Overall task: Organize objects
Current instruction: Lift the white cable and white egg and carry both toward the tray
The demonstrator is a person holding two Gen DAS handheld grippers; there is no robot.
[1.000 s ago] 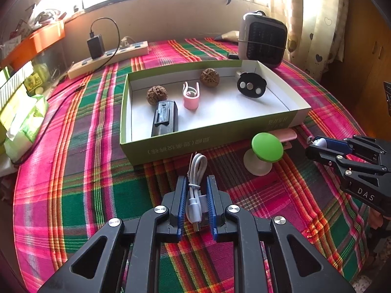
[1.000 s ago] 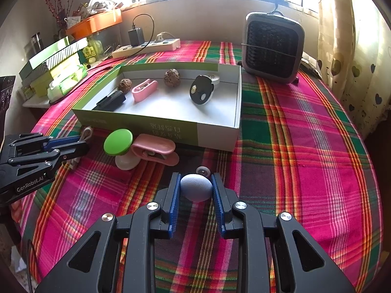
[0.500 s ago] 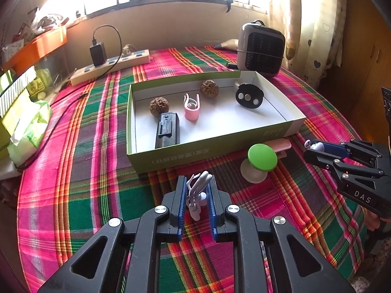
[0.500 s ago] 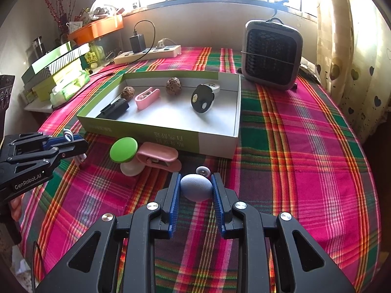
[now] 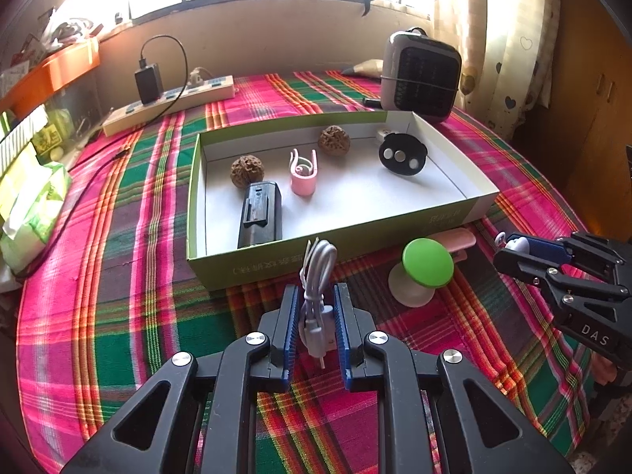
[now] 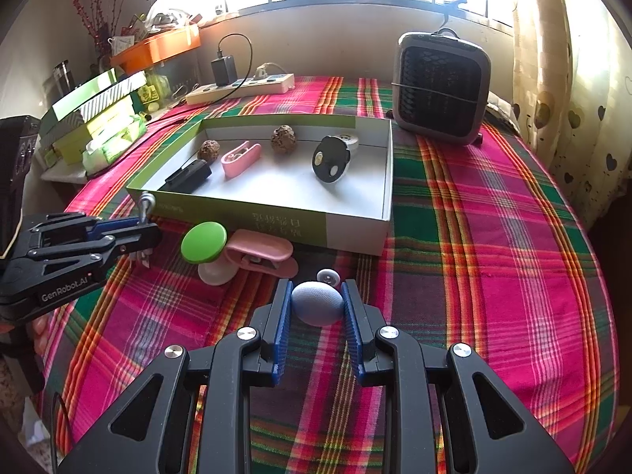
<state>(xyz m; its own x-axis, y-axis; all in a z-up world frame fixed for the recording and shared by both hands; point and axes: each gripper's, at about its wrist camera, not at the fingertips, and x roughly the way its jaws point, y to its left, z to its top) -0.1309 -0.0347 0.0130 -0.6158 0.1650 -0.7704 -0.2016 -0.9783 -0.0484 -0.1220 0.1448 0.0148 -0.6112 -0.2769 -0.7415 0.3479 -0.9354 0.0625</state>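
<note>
1. Since one second ago, the left gripper (image 5: 315, 318) has lifted the white cable (image 5: 316, 276) off the plaid tablecloth (image 5: 118, 276) and brought it closer to the green box (image 5: 276, 266); the right gripper (image 6: 317, 306) has hardly moved.
2. The left jaws are closed on the coiled cable, which now hangs between them, its loop just in front of the near wall of the box and its plug pointing down.
3. The right jaws are clamped on a pale blue egg-shaped object (image 6: 317, 303), held low over the cloth, near a small white round piece (image 6: 328, 276).
4. Already inside the box lie two walnuts (image 5: 245, 171), a pink clip (image 5: 303, 173), a black battery pack (image 5: 260, 215) and a black round device (image 5: 402, 154).
5. Not yet in the box are the cable, the egg-shaped object, the green-topped knob (image 5: 426, 262), the larger pink clip (image 6: 262, 252) beside it and the small white piece.
6. I judge the task about half done: both held things need to go over the wall, then three things remain on the cloth.
</note>
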